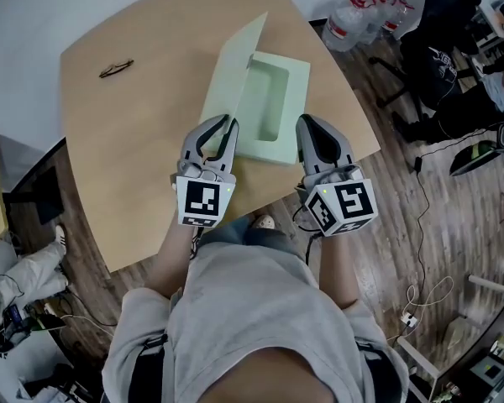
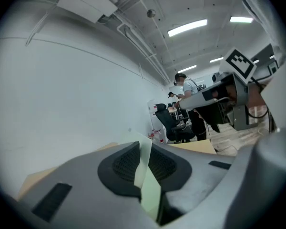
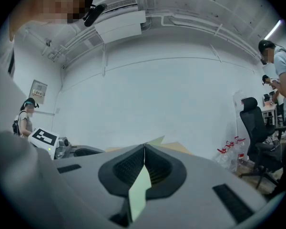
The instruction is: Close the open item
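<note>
A pale green box (image 1: 273,107) lies on the wooden table (image 1: 134,141), its lid (image 1: 235,70) standing up on the left side. My left gripper (image 1: 228,122) is at the lid's near corner. In the left gripper view the lid sheet (image 2: 150,190) runs between the pads, and the left gripper (image 2: 144,163) is shut on it. My right gripper (image 1: 307,124) sits at the box's near right corner. In the right gripper view a thin green edge of the box (image 3: 139,190) is pinched in the right gripper (image 3: 144,163).
A pair of glasses (image 1: 116,69) lies at the far left of the table. Water bottles (image 1: 361,15) stand on the floor beyond the table's right edge, near a seated person (image 1: 454,57). Another person's legs (image 1: 34,267) show at the lower left.
</note>
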